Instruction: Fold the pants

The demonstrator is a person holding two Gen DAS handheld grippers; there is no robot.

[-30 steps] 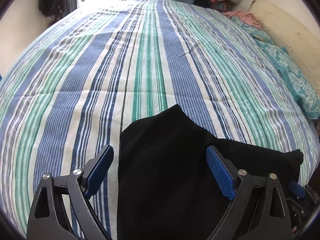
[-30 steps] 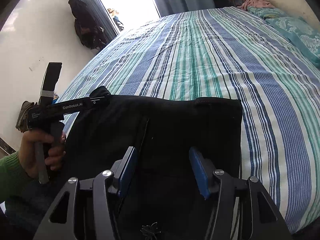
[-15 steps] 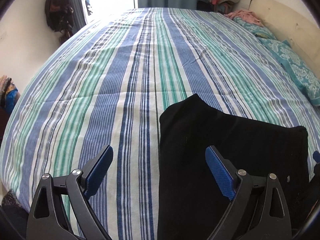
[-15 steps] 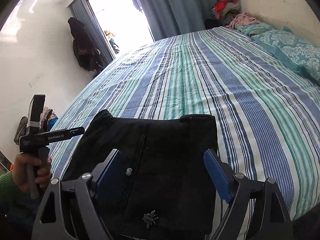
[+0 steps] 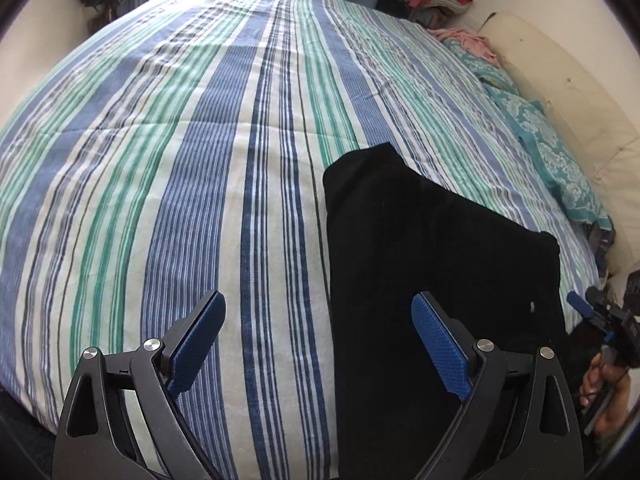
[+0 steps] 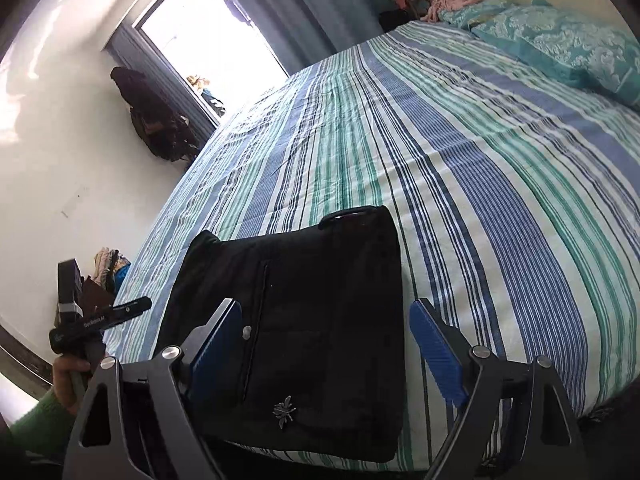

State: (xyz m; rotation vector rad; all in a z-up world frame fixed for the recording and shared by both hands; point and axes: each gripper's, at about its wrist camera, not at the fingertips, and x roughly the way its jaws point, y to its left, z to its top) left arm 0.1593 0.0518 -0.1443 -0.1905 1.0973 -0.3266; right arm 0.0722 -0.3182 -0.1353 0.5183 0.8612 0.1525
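While pants (image 6: 304,312) lie folded, both tongs (image 5: 318,344) (image 6: 326,344) hover agape.

black pants (image 6: 304,304), blue-green-white striped bedsheet (image 5: 192,152)

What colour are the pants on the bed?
The pants are plain black, with a small silver ornament. The right wrist view shows them best.
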